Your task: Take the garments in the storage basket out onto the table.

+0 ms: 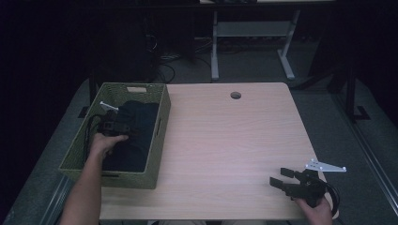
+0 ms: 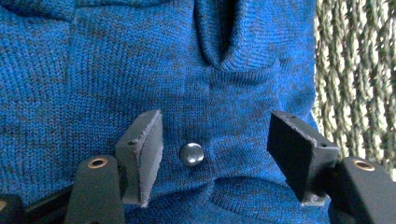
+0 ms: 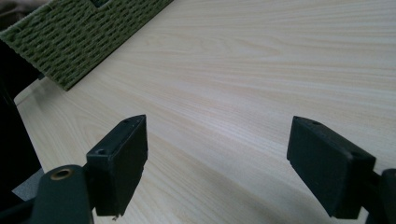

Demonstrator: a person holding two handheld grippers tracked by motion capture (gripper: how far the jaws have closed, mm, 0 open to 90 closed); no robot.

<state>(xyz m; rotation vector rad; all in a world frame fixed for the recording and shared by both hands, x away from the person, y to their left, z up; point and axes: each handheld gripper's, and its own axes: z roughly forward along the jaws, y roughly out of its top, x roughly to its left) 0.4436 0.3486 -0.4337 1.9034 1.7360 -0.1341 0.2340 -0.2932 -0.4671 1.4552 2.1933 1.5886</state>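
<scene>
- My left gripper [image 2: 215, 154] is down inside the green woven basket [image 1: 159, 125], its jaws standing apart over a blue knitted garment [image 2: 140, 70] that lies folded in the basket.
- Between the jaws sits a small dark metal snap button [image 2: 192, 154] on the knit. The pads hover beside the cloth and press on nothing that I can see.
- In the high view my left hand [image 1: 107, 142] grips the tool over the dark mass of the garment, near the basket's left wall.
- Risk: if I close here, the pads may land on the hard button rather than on cloth, and the grip could slip off as I lift.
- Risk: I might pinch just the top layer of the knit, so the garment unfolds, trails, and catches on the basket's rim.
- Risk: the basket looks light; a snagged lift could drag or tip it, since nothing holds it down.
- My right gripper [image 3: 217, 158] rests well away over the bare wooden table [image 1: 234, 140], near its front right corner, jaws wide apart and holding nothing. It is too far off to steady the basket if that shifts.
</scene>
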